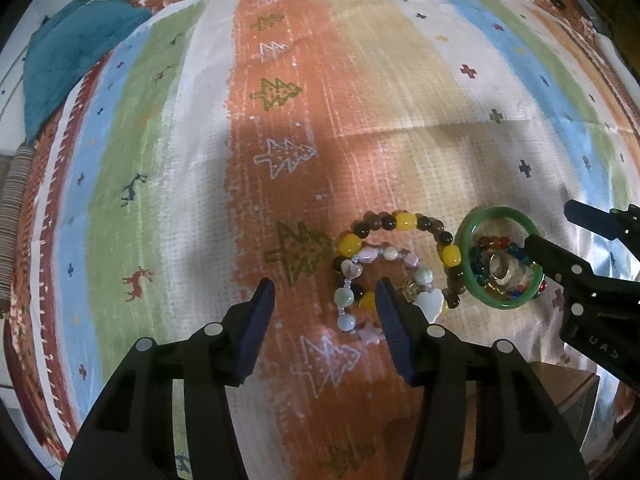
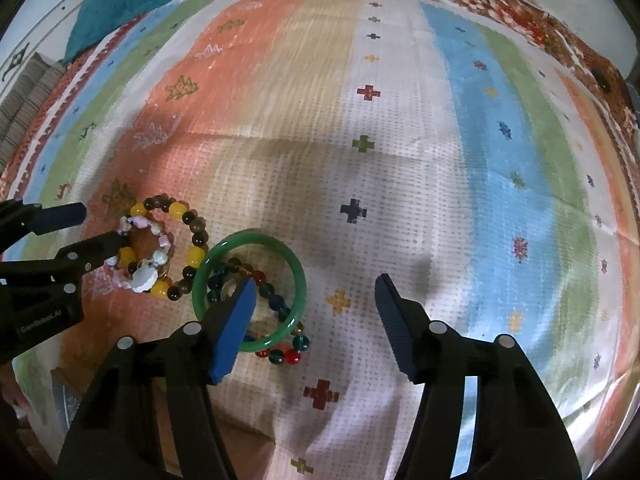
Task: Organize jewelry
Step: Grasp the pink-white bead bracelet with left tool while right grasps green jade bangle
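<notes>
The left gripper [image 1: 326,294] was seen with its jaws parted about halfway, and nothing was gripped between them. In the left wrist view only the striped cloth [image 1: 192,208] lay in the gap; the right finger [image 1: 394,336] overlapped the edge of the pastel bracelet [image 1: 352,300], though contact could not be judged. That bracelet, made of pale beads, stars and a white shell heart, was coiled inside the larger brown-and-yellow bead bracelet [image 1: 404,222], right of centre in the lower half of the frame.

Just right of those two, the green bangle [image 1: 468,236] lay flat on the cloth, touching or almost touching the brown-and-yellow beads. Within its ring a coloured glass-bead bracelet [image 1: 478,270] and a metal ring [image 1: 498,266] were seen.

The right gripper [image 2: 314,292] was likewise held released, its jaws about half open and empty. In the right wrist view its left finger [image 2: 236,328] was placed over the inside of the bangle [image 2: 256,238], so part of the glass beads [image 2: 276,304] was hidden, while the other finger stood well apart over bare cloth to the right. The bangle thus lay at the left finger rather than between the jaws. Whether the finger touched anything could not be told. A teal cloth [image 1: 76,48] lay bunched at the upper left.
</notes>
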A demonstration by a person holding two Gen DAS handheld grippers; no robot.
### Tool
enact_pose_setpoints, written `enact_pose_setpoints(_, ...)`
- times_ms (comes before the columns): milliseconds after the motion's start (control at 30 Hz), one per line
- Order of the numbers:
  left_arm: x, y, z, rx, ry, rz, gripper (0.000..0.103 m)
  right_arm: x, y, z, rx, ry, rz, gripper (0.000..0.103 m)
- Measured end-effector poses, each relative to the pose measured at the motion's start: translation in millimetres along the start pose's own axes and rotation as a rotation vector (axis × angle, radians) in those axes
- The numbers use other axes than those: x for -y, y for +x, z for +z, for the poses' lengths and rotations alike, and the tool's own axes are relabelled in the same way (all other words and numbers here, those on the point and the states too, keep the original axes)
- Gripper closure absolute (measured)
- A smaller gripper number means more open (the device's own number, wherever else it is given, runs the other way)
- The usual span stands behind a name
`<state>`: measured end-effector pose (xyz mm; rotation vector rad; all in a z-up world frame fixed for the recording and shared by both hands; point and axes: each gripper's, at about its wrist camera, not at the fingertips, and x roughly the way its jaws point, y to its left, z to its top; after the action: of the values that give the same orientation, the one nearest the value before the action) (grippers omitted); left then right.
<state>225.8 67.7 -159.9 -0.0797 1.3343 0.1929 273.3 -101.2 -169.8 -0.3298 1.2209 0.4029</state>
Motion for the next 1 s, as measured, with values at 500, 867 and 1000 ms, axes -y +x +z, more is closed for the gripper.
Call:
enact_pose_setpoints(500, 3.2, 13.8, 4.5, -0.033, 0.027, -0.030, 0.093, -2.1, 18.5, -1.7, -0.041, -0.017, 0.044, 0.092)
enact_pose_setpoints(867, 4.7, 4.7, 4.0, -0.026, 0.023, -0.045, 0.097, 0.5, 9.2, 0.2, -0.006, -0.009, 0.034, 0.094)
enact_pose_setpoints(1000, 2.8, -5.5, 4.5, -0.004, 0.018, -0.047, 0.097, 2.0, -1.1, 0.5, 0.017, -0.007, 0.036, 0.094)
